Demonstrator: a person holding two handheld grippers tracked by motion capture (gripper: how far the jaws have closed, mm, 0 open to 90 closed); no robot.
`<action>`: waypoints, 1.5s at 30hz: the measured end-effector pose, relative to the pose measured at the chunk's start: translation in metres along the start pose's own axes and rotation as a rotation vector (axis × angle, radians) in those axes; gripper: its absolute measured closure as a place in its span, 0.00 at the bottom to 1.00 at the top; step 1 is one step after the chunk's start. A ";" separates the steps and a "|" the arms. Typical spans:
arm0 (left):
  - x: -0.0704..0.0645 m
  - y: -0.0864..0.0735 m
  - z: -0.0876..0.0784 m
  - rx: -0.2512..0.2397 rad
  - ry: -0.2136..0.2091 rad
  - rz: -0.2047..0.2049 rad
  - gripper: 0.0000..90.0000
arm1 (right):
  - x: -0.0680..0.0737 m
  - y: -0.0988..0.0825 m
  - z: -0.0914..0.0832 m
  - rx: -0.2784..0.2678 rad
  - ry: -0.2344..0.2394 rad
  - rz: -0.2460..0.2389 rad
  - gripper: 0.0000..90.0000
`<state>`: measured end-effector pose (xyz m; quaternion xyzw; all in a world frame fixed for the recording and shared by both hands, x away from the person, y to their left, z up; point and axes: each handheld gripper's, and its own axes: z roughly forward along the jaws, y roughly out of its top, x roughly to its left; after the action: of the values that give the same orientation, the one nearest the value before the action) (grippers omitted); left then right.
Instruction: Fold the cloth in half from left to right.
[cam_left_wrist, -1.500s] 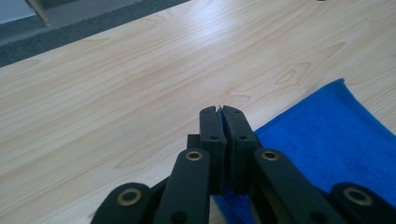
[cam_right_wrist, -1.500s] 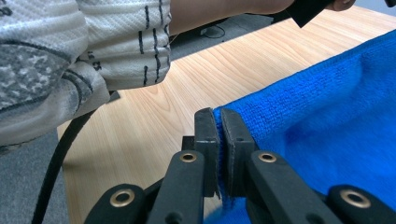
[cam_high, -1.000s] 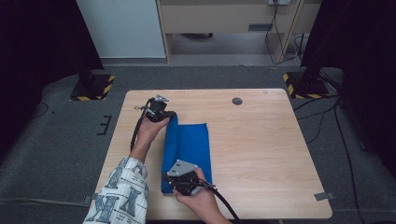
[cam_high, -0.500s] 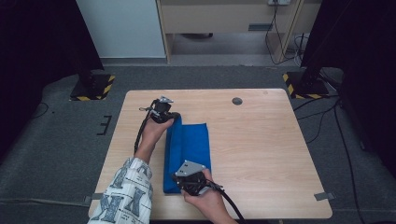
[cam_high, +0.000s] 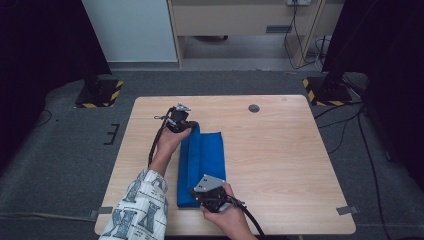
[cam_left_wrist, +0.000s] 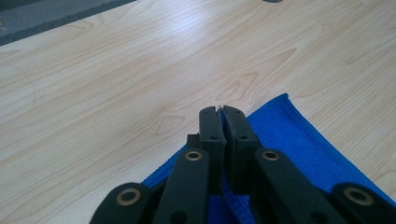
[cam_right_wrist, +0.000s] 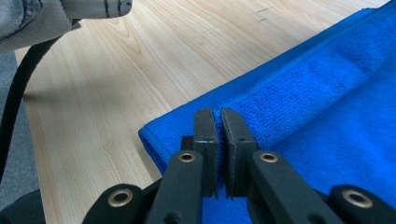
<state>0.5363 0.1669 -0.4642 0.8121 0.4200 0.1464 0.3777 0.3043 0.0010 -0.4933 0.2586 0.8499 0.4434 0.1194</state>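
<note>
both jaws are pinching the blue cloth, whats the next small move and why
Probably carry the pinched edge rightward across the blue cloth and lay it down. The left gripper holds its far end, the right gripper its near end, and the fold looks unfinished.

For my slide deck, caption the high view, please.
Two handheld grippers, left gripper and right gripper, pinch opposite ends of a blue towel on a wooden table.

A light wooden bench (cam_high: 280, 150) stands on grey carpet (cam_high: 65, 160), with a small round dark cap (cam_high: 254, 108) set into its far side. Two black stands flank it, their feet edged with yellow-and-black hazard tape (cam_high: 98, 95). Behind sits a pale cabinet (cam_high: 132, 30) beside a wooden shelf unit (cam_high: 240, 20), with cables (cam_high: 345, 135) trailing across the floor. Dark curtains (cam_high: 40, 45) close in both sides.
</note>
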 end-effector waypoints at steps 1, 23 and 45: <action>-0.001 0.001 0.000 -0.002 0.000 -0.002 0.97 | -0.001 0.000 -0.002 0.000 -0.002 -0.002 0.95; -0.016 0.001 0.018 0.024 -0.010 0.001 0.97 | -0.013 -0.021 -0.011 0.025 -0.017 0.031 0.95; -0.024 0.003 0.030 0.018 -0.041 -0.015 0.97 | -0.016 -0.028 -0.017 0.016 -0.015 0.044 0.96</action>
<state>0.5397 0.1322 -0.4802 0.8150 0.4196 0.1230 0.3802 0.3006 -0.0329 -0.5069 0.2816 0.8464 0.4374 0.1139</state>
